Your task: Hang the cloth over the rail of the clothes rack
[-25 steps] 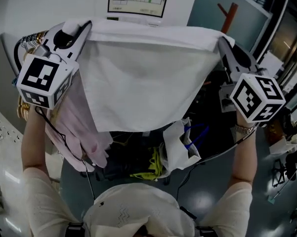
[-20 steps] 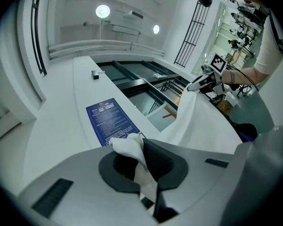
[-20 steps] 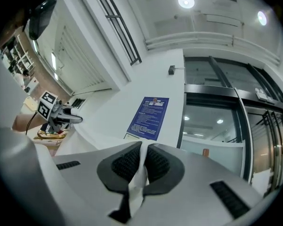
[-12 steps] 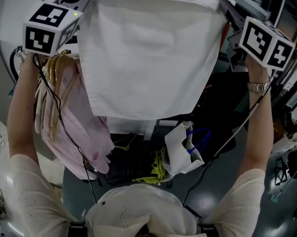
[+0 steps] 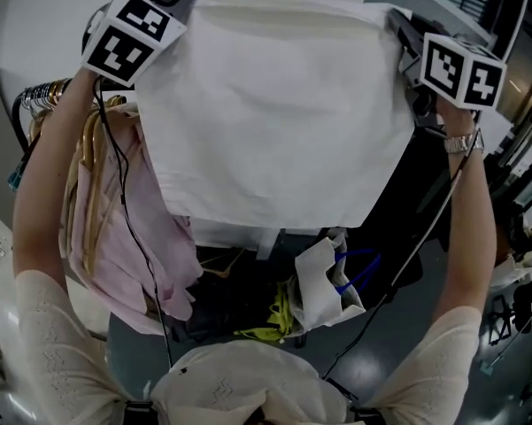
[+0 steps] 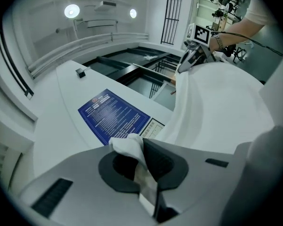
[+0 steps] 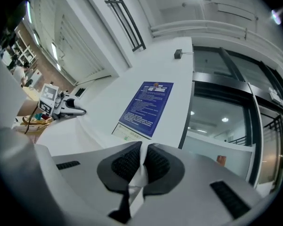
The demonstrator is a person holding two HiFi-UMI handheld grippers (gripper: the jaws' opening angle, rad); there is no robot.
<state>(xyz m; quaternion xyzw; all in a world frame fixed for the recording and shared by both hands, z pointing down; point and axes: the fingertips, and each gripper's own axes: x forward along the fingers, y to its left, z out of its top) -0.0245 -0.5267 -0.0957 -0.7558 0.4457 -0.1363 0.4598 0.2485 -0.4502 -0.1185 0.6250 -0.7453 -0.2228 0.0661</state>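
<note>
Holds the white cloth (image 5: 274, 113) stretched high between left tongs (image 6: 142, 164) and right tongs (image 7: 142, 166) (each pinched tight on a top corner), beside pink garments (image 5: 150, 228) on hangers (image 5: 88, 175)

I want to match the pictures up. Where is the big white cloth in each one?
Head view: the large white fabric cloth spreads across the upper middle.
Left gripper view: cloth on the right, its corner pinched between the jaws.
Right gripper view: cloth at lower left, corner pinched likewise.
Shared landmark: blue wall notice, both gripper views.
</note>
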